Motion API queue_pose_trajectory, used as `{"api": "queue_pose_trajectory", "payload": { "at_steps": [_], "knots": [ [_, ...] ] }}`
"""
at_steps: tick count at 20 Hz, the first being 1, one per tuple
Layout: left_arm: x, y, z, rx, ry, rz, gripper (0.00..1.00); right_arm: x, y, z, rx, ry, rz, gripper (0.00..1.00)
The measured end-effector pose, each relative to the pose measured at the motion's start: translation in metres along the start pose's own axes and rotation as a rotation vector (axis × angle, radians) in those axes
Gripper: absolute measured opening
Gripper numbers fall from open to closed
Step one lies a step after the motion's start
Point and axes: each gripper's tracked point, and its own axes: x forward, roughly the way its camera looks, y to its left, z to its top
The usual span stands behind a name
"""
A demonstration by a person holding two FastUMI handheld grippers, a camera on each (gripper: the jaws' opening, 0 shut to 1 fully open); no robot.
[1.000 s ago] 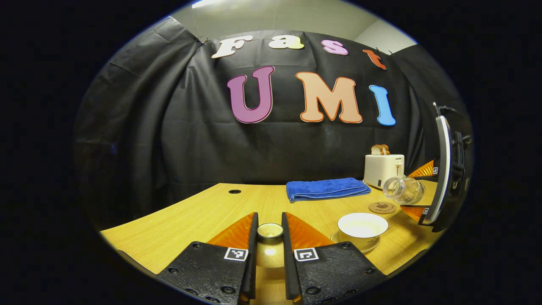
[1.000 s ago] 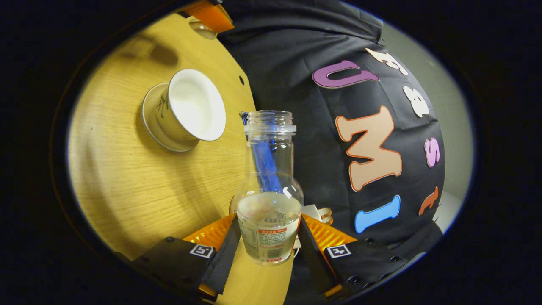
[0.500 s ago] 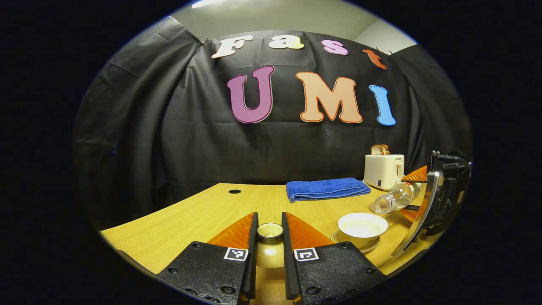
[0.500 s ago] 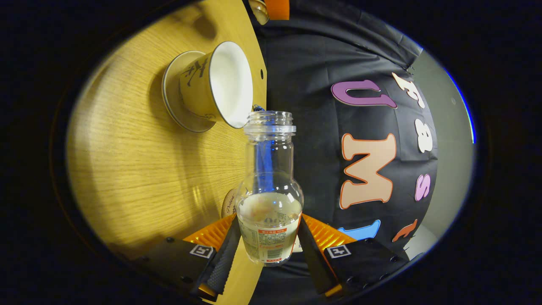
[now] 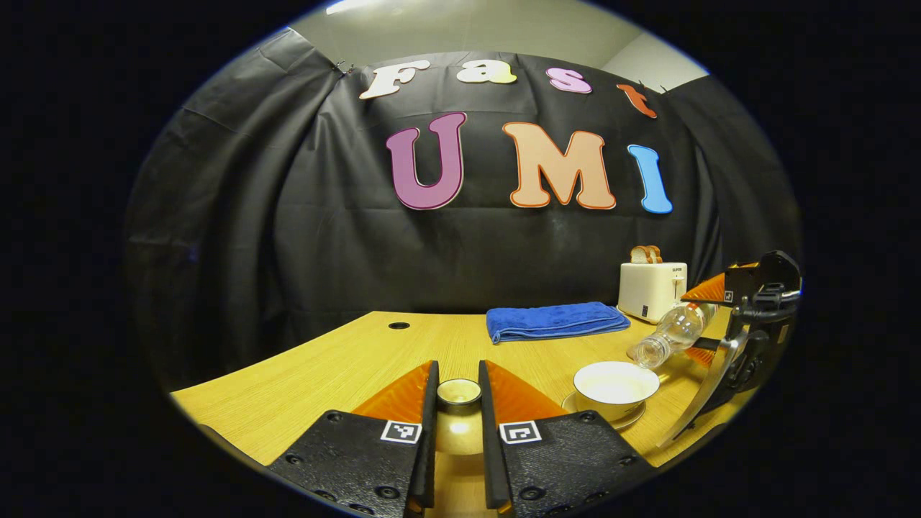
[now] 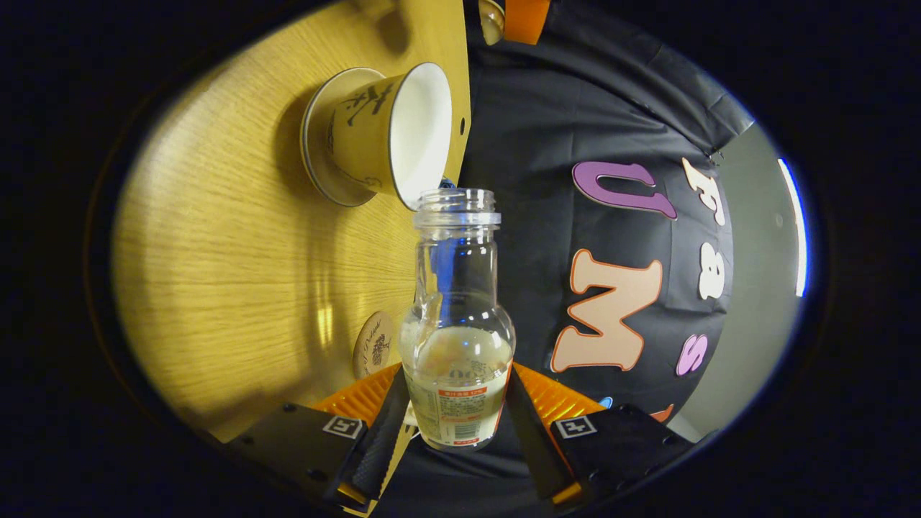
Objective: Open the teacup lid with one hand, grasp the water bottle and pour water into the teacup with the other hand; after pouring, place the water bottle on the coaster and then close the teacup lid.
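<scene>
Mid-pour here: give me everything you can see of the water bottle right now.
The water bottle is clear, glass or plastic I cannot tell, with a round-shouldered body, narrower neck and threaded, uncapped mouth. A printed label wraps its lower body. The right claw is shut on that labelled part. In the left gripper view the bottle is tipped mouth-down, its mouth just above the rim of the open teacup. Some water lies inside; no stream shows yet. It touches nothing but the claw's fingers.
</scene>
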Motion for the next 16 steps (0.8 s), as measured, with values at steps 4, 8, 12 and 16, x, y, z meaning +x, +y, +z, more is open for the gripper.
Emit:
{"api": "queue_pose_trajectory", "payload": {
  "at_steps": [4, 8, 12, 16],
  "knots": [
    [0.002, 0.0, 0.0, 0.0, 0.001, 0.0, 0.24, 0.0, -0.006, 0.004, -0.044, -0.016, -0.028, 0.82],
    [0.0, 0.0, 0.0, -0.001, 0.001, 0.0, 0.25, -0.006, -0.017, 0.008, -0.108, -0.031, -0.063, 0.81],
    [0.0, 0.0, 0.0, -0.001, 0.001, 0.0, 0.24, -0.003, -0.037, 0.005, -0.144, -0.038, -0.097, 0.8],
    [-0.001, 0.0, 0.0, -0.001, 0.001, 0.002, 0.24, -0.003, -0.053, 0.008, -0.19, -0.058, -0.134, 0.8]
  ]
}}
